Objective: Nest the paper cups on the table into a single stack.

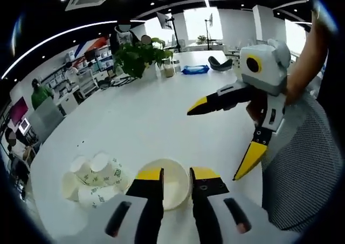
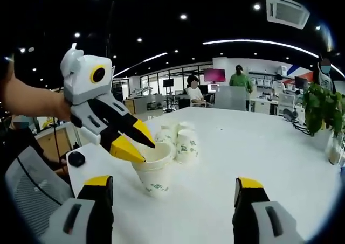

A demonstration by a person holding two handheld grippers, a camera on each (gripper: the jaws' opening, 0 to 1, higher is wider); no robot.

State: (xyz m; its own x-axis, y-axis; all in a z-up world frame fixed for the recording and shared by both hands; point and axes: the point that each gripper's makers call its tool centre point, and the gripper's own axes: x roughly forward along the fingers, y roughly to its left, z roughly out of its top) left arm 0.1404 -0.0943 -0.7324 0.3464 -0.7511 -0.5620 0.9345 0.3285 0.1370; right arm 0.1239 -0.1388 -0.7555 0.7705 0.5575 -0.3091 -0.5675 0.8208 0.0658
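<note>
Left tool [image 2: 132,141]: clamped on paper cup [image 2: 153,174] rim, centre-left. Right tool [image 2: 175,198]: jaws apart, frame bottom. Cup cluster [image 1: 91,182] on worktop [image 1: 140,125], lower left; right gripper view adds seated person [image 2: 194,93].

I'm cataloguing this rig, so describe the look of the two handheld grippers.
The left gripper has a white-and-grey body with a yellow-ringed round lens, and black jaws ending in yellow tips. The right gripper matches it: a pale box with a yellow-ringed lens, black jaws and yellow pointed tips. Seen close in their own views, the jaw bases are grey with dark slots. No cables are visible.
</note>
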